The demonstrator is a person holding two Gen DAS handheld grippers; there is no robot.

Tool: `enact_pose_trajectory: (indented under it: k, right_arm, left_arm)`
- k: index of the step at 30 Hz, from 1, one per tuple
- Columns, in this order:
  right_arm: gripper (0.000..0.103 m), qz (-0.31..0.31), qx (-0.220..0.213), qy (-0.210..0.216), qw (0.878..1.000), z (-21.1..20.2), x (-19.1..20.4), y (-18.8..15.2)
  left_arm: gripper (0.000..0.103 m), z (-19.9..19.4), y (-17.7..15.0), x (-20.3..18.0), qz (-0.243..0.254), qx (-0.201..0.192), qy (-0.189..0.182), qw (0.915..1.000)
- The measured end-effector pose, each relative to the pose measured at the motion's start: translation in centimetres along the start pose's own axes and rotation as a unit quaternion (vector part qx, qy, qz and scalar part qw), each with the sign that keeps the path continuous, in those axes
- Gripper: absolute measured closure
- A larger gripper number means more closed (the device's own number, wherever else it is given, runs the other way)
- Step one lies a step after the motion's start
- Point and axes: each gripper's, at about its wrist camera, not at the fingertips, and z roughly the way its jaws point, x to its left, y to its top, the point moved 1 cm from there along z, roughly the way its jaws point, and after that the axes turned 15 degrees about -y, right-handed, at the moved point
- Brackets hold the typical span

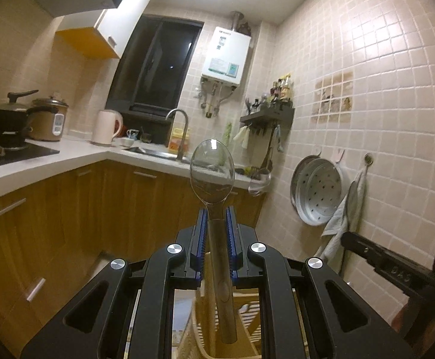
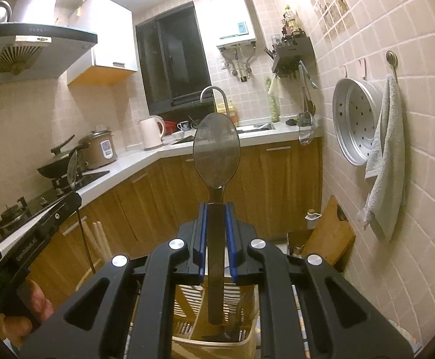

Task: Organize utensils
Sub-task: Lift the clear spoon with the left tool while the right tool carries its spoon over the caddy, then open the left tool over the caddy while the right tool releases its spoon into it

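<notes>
My left gripper (image 1: pixel 216 209) is shut on a clear plastic spoon (image 1: pixel 212 170), bowl up, handle hanging down between the fingers above a beige slatted utensil holder (image 1: pixel 247 323). My right gripper (image 2: pixel 216 206) is shut on a dark metal spoon (image 2: pixel 216 149), bowl up, handle reaching down over the same beige holder (image 2: pixel 241 341), where other dark utensils stand. The left gripper (image 2: pixel 68 200) with its clear spoon (image 2: pixel 72 167) shows at the left of the right wrist view. The right gripper's body shows at the right edge of the left wrist view.
An L-shaped white counter (image 2: pixel 127 158) on wooden cabinets holds a stove with a black pan (image 2: pixel 57 164), a rice cooker (image 2: pixel 99 149), a kettle (image 2: pixel 150 133) and a sink (image 2: pixel 256 125). A metal steamer tray (image 2: pixel 355 119), a towel (image 2: pixel 388 164) and a cutting board (image 2: pixel 331 233) are along the right tiled wall.
</notes>
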Motion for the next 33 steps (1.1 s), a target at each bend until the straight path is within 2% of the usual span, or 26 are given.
enact_pose_trajectory:
  k: [6, 17, 24, 26, 33]
  right_arm:
    - [0.093, 0.016, 0.014, -0.004, 1.000, 1.3, -0.9, -1.0]
    - [0.093, 0.037, 0.020, 0.007, 0.999, 1.8, -1.4, -2.3]
    - [0.093, 0.032, 0.010, 0.004, 0.999, 0.4, -1.3, -3.0]
    - [0.093, 0.030, 0.011, 0.008, 0.999, -0.2, -1.4, -3.1]
    - [0.093, 0.020, 0.029, 0.010, 0.999, 0.1, -1.3, -3.6]
  left_arm:
    - [0.092, 0.1, -1.3, -0.1, 0.027, -0.004, 0.027, 0.9993]
    - [0.092, -1.1, -2.1, -0.2, 0.029, -0.021, 0.041, 0.9985]
    - [0.083, -2.5, -2.4, -0.8, 0.040, -0.018, 0.035, 0.9984]
    - [0.076, -2.7, -2.4, -0.9, 0.038, -0.012, 0.030, 0.9988]
    - [0.076, -2.9, -3.0, -0.2, 0.020, 0.004, 0.022, 0.9995]
